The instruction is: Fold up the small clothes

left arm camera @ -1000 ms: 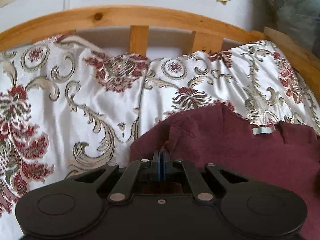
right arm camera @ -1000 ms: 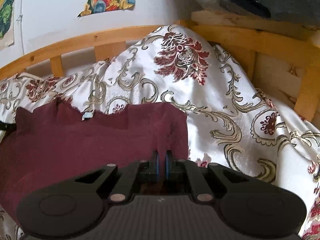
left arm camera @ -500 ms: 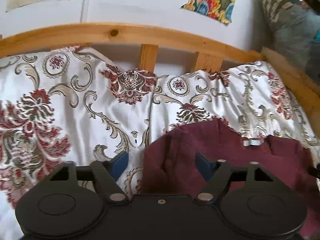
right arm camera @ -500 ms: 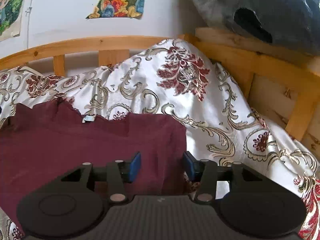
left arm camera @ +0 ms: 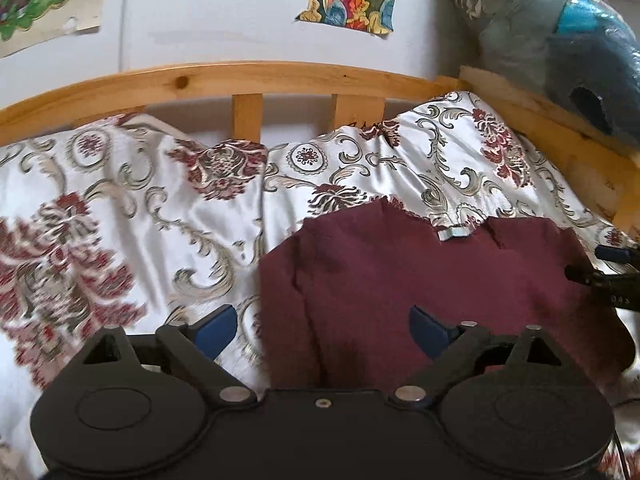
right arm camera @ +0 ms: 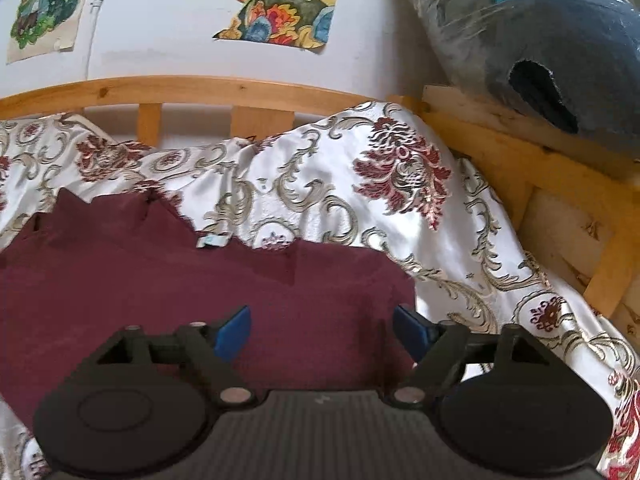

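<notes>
A dark maroon garment (left arm camera: 420, 276) lies flat on the patterned bedspread, its neck edge with a small pale label (left arm camera: 454, 233) toward the headboard. It also shows in the right wrist view (right arm camera: 160, 276). My left gripper (left arm camera: 322, 330) is open and empty, above the garment's near left edge. My right gripper (right arm camera: 322, 330) is open and empty, above the garment's near right edge. The right gripper's tip shows at the far right of the left wrist view (left arm camera: 608, 276).
The white bedspread (left arm camera: 132, 216) with red and gold floral pattern covers the bed. A wooden slatted headboard (left arm camera: 248, 80) runs along the back and a wooden side rail (right arm camera: 532, 168) on the right. A plastic-wrapped bundle (right arm camera: 532, 40) sits above the rail.
Both grippers were shut on the garment's near edge one second ago. They have opened, let go of it, and pulled back and up. The garment now lies flat.
</notes>
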